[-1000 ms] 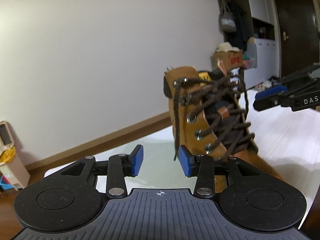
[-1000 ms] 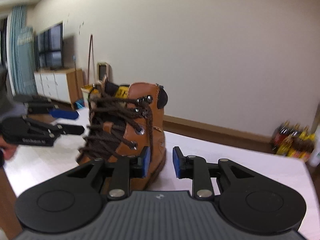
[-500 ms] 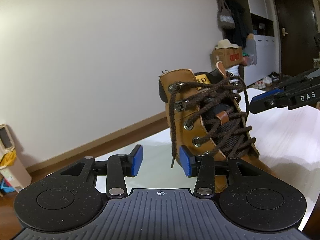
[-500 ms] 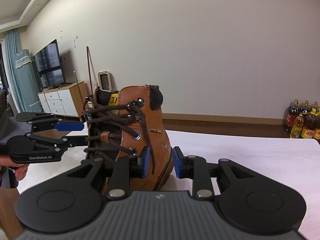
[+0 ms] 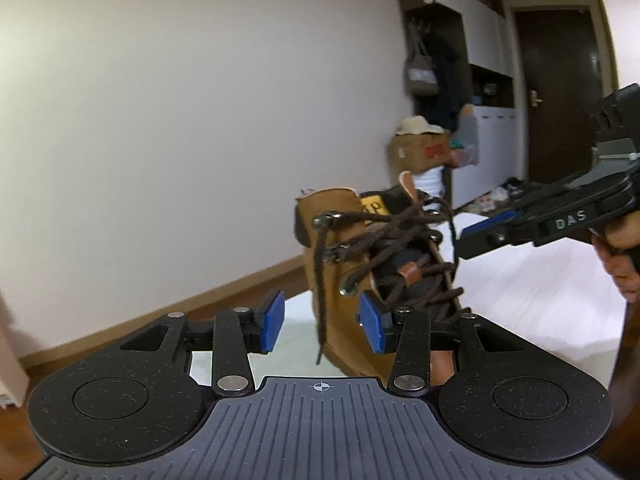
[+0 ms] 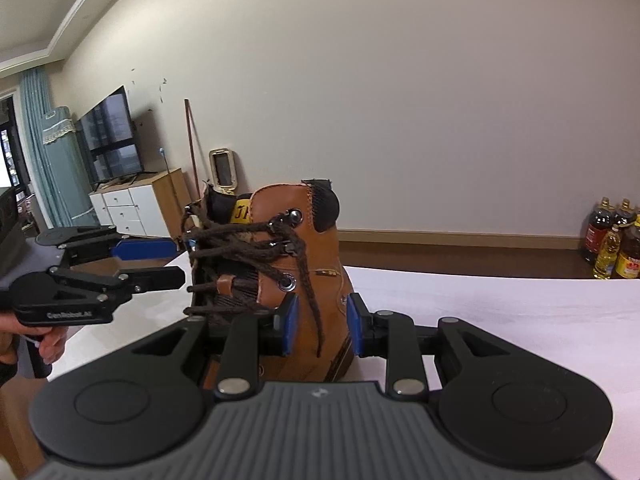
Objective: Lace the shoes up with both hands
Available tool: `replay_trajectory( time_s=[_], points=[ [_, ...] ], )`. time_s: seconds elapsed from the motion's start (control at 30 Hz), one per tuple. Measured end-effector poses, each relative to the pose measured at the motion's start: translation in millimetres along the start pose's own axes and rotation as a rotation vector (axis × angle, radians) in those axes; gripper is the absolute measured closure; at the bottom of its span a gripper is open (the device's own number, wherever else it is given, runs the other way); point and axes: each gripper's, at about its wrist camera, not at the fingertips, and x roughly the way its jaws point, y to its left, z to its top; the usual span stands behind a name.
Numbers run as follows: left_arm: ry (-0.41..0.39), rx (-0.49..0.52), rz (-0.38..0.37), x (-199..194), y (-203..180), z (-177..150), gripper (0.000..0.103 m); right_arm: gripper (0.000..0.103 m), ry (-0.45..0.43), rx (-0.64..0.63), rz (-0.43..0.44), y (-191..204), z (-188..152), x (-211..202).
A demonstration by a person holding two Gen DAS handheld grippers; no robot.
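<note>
The boot stood upright on the white table, between the two grippers; its lace was already crossed up to the top hooks, so the threading looked done, and by my reading only the tying was left. A loose end hung between the left gripper's parted pads, untouched; another end hung between the right gripper's opening jaws, also unpinched. The toe was hidden behind the grippers; the far room was blurred.
</note>
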Motion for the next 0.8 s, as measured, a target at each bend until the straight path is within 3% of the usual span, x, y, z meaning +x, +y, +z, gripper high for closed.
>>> replay_trajectory(
  time_s=[0.33,0.4,0.47,0.5,0.57,0.6,0.63,0.67,0.73,0.8],
  points=[
    [0.027,0.000,-0.001,18.8,11.3,-0.8,0.061,0.074,-0.005,0.007,0.002,-6.3,-6.2,-1.3],
    [0.032,0.005,-0.008,20.9,13.6,-0.4,0.067,0.074,-0.008,0.002,0.006,-6.5,-7.2,-2.1],
    [0.035,0.009,-0.012,22.4,15.0,-0.3,0.092,0.074,-0.019,-0.015,0.012,-5.1,-8.0,-2.6],
    [0.035,0.012,-0.015,23.3,14.6,0.0,0.097,0.074,-0.023,-0.031,0.016,-3.7,-7.9,-2.6],
    [0.023,0.028,-0.011,24.4,11.3,1.5,0.100,0.075,-0.029,-0.056,0.018,-2.4,-8.5,-2.6],
    [0.019,0.032,-0.007,22.0,11.6,2.1,0.100,0.077,-0.032,-0.068,0.029,-2.8,-8.7,-3.3],
    [0.016,0.044,0.007,22.3,9.3,3.1,0.101,0.092,-0.035,-0.084,0.043,-3.0,-8.8,-3.9],
    [0.032,0.053,0.019,23.6,7.9,3.2,0.101,0.101,-0.038,-0.094,0.048,-3.7,-9.0,-4.6],
    [0.067,0.077,0.049,24.4,5.2,-0.7,0.101,0.101,-0.018,-0.110,-0.008,-9.3,-11.5,-9.7],
    [0.086,0.070,0.029,20.4,1.6,-11.2,0.102,0.101,0.005,-0.046,0.014,-17.2,-18.2,-16.5]
  ],
)
